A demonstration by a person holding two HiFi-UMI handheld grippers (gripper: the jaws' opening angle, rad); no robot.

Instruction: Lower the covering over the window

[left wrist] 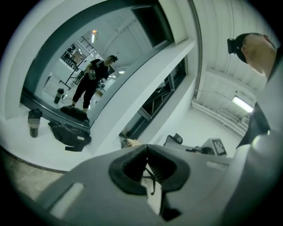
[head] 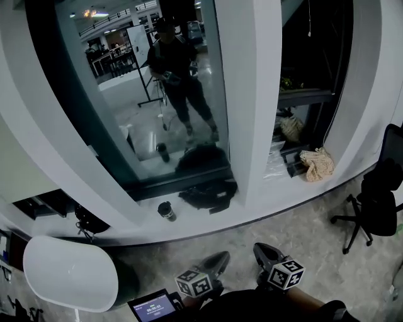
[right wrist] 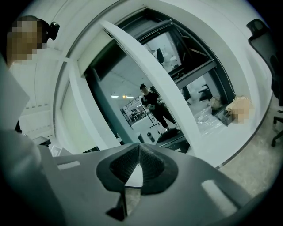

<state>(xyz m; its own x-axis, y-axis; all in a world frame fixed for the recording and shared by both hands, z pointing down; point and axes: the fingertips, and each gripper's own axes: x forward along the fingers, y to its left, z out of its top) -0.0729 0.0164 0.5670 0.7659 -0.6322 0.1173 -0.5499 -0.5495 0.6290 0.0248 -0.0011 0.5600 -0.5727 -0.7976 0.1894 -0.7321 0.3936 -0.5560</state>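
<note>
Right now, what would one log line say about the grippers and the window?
left gripper: shut, empty | right gripper: shut, empty | window: glass uncovered | step: covering not yet lowered

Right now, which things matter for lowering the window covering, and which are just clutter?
Job: window, hanging cord (possibly the covering's), left gripper and right gripper, both shut, empty.
Lying about: dark cup, black bag, beige bag, office chair, white table.
</note>
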